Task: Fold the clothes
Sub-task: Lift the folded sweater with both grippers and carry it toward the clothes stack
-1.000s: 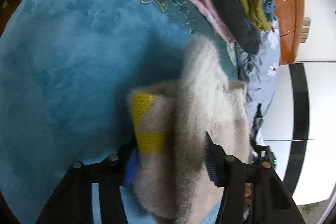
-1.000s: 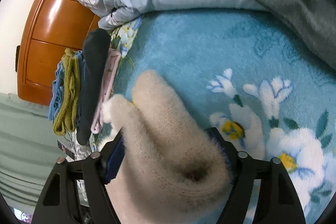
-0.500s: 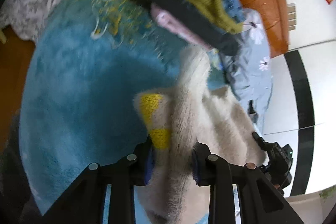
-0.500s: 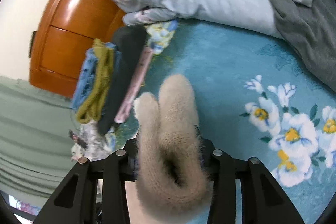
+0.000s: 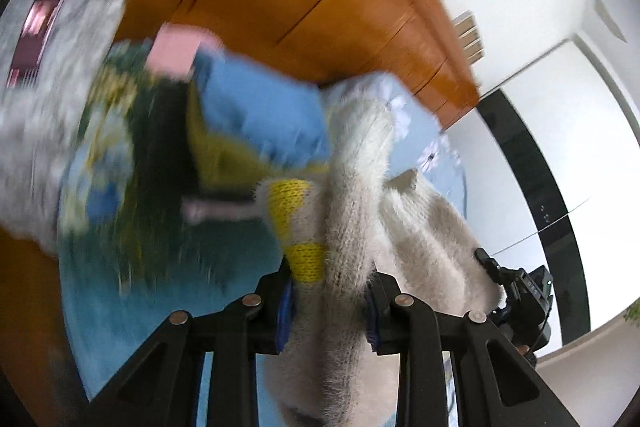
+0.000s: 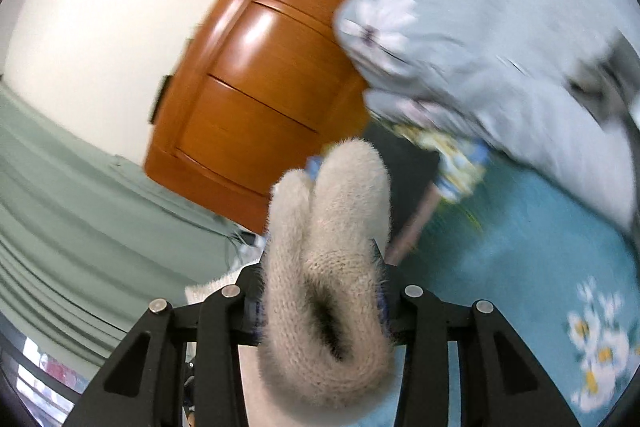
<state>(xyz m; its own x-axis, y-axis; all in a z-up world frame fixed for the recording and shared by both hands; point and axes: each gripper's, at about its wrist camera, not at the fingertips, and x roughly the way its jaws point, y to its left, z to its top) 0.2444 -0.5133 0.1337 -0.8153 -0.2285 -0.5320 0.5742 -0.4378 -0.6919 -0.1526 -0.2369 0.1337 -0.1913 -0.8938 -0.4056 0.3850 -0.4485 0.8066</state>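
A folded fluffy cream sweater (image 5: 360,227) with yellow knit patches hangs in the air between both grippers. My left gripper (image 5: 328,303) is shut on one end of its fold. My right gripper (image 6: 320,303) is shut on the other end, where the thick cream fold (image 6: 328,251) bulges up between the jaws. Just beyond the sweater lies a stack of folded clothes (image 5: 256,119) in blue, olive, black and pink, blurred by motion. The right gripper's black body (image 5: 524,299) shows at the lower right of the left wrist view.
A teal floral blanket (image 6: 520,267) covers the bed. A pale blue flowered duvet (image 6: 480,39) is bunched at the right. An orange wooden headboard (image 6: 256,83) rises behind the stack, with a white wall and green curtain (image 6: 80,211) beyond.
Both grippers have lifted the sweater off the blanket and swung it toward the stack by the headboard. The jaws, wide apart a second ago, have closed on the fold.
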